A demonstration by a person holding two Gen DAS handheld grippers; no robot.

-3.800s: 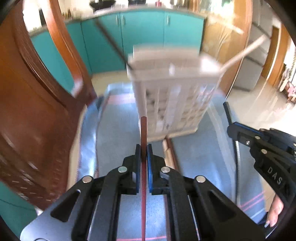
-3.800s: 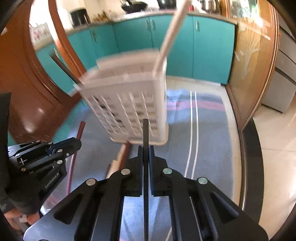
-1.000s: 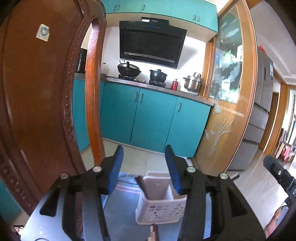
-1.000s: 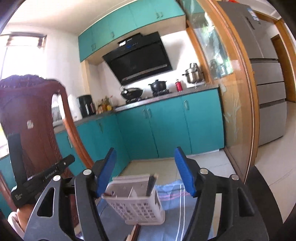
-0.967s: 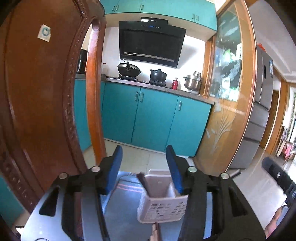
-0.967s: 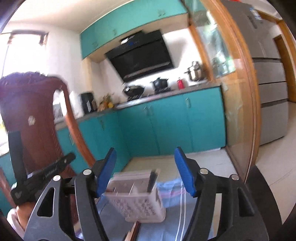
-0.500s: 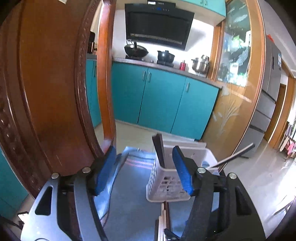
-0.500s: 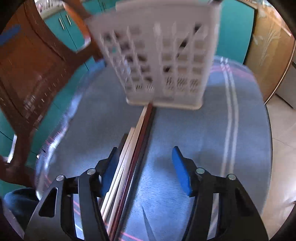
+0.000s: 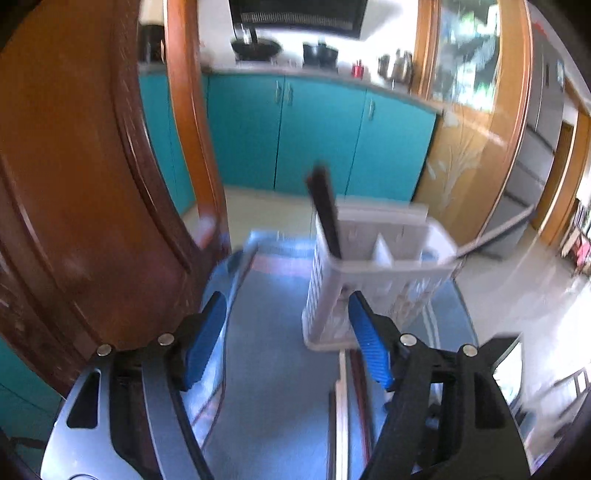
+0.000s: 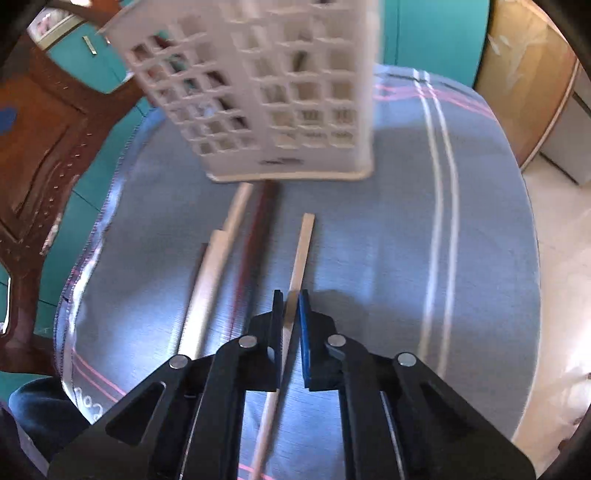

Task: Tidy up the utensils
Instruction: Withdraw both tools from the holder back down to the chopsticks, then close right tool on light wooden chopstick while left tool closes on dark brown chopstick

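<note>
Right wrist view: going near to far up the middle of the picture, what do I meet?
Right gripper, shut on a pale chopstick → bare blue tablecloth past the stick's far end → white slotted basket → teal cabinets behind it.

The white basket [image 10: 273, 92] stands upright at the far end of the blue cloth [image 10: 399, 258] and blocks the way ahead, and a dark stick [image 9: 327, 210] and a pale stick [image 9: 491, 236] lean out of its top and narrow the room above it. To the right of the basket and of the right gripper [image 10: 291, 325] the cloth is bare and open. On the left lie the loose chopsticks [image 10: 218, 266], and the wooden chair [image 9: 92, 203] stands close beside the left gripper [image 9: 288, 343].
</note>
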